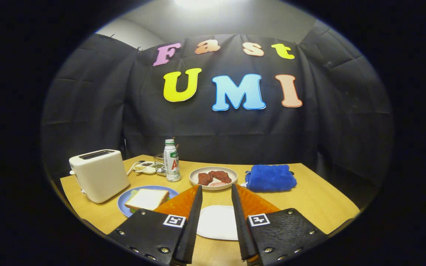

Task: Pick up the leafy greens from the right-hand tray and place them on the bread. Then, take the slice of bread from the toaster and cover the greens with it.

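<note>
The tool (216,192) is spread, its two fingers apart and holding nothing, poised above the wooden tabletop (320,195). Between the fingers lies a white rectangular tray (217,222), bare of greens. On the round blue plate (126,201), just ahead of and beside the left finger, a white bread slice (147,198) covers green leaves that show at its edge. Judgement: both placements appear complete, so the step in hand is withdrawal. Keep the fingers spread, lift clear, and avoid brushing the top slice, which would likely slide on the leaves. The cream two-slot toaster (99,174) stands beyond the plate; whether its slots hold bread cannot be told.
</note>
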A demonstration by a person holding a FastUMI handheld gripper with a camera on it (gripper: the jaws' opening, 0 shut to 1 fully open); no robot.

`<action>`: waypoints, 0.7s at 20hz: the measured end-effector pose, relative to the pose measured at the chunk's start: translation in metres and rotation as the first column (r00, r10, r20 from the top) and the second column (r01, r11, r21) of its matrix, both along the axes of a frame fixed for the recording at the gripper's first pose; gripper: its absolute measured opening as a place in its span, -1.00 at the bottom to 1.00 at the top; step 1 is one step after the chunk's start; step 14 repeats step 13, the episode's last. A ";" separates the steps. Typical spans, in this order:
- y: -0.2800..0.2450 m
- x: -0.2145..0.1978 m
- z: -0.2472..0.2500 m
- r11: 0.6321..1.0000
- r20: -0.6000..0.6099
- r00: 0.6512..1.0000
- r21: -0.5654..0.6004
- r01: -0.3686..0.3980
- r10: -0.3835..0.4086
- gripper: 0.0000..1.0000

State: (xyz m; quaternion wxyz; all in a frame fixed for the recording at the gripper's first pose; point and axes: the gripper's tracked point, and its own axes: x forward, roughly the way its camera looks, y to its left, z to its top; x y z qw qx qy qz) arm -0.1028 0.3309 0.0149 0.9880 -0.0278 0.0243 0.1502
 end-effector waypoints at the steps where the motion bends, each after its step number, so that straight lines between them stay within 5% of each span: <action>1: -0.016 -0.002 0.002 1.000 0.014 1.000 -0.008 0.013 -0.013 -0.05; 7: -0.095 -0.003 -0.001 0.996 0.002 1.000 0.090 0.014 -0.014 -0.05; 14: -0.185 0.011 0.008 0.997 0.134 0.988 0.022 0.073 -0.075 -0.05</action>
